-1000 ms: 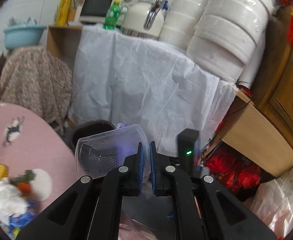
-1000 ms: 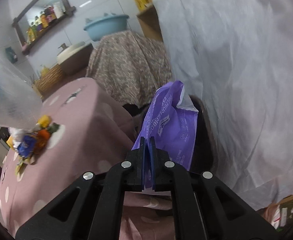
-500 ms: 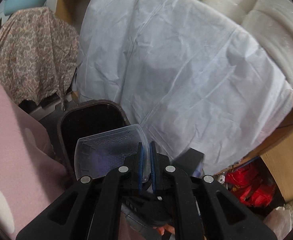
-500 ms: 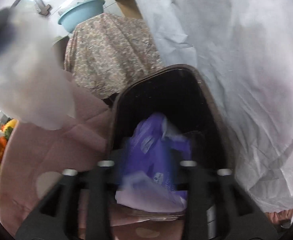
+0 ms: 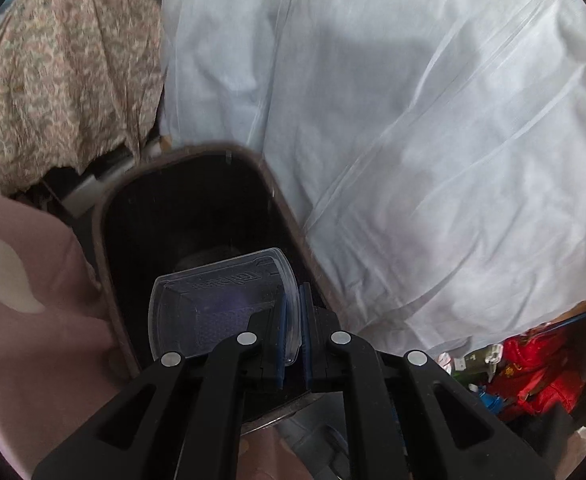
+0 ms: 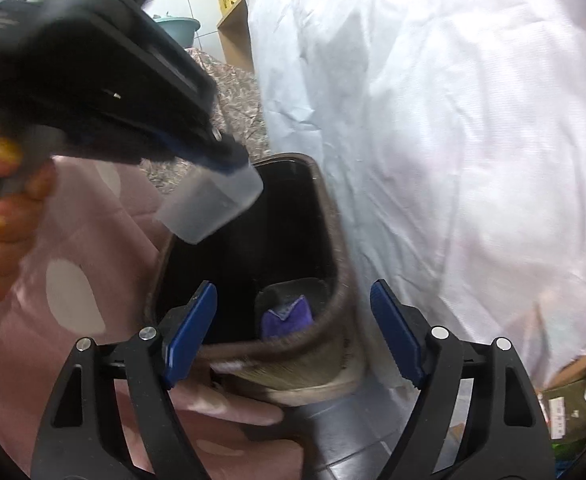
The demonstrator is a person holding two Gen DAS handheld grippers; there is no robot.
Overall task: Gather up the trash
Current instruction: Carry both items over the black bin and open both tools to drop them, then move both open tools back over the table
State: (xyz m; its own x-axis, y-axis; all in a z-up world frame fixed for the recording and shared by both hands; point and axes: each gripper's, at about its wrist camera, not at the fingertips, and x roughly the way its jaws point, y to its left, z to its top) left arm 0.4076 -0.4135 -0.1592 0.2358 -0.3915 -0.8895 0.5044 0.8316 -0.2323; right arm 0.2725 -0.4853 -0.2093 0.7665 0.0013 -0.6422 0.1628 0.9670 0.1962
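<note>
A: Right gripper [image 6: 293,320] has let go, jaws wide apart now; purple bag [image 6: 287,316] lies down in the bin [image 6: 333,216].

B: Left gripper [image 5: 292,320] clamps the clear tub [image 5: 221,304] over the bin mouth, white sheet [image 5: 413,120] at two o'clock.

A: Dropping step, I'd say; next those jaws must part so it falls inside.

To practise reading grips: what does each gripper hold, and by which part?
Left gripper: clear plastic container, pinched by its side wall. Right gripper: open, holding nothing.

Dark brown plastic trash bin [image 6: 335,264] holds a purple wrapper [image 6: 287,318]; at nine o'clock, pink white-dotted cloth [image 6: 93,248]; clear plastic tub [image 5: 217,304].
</note>
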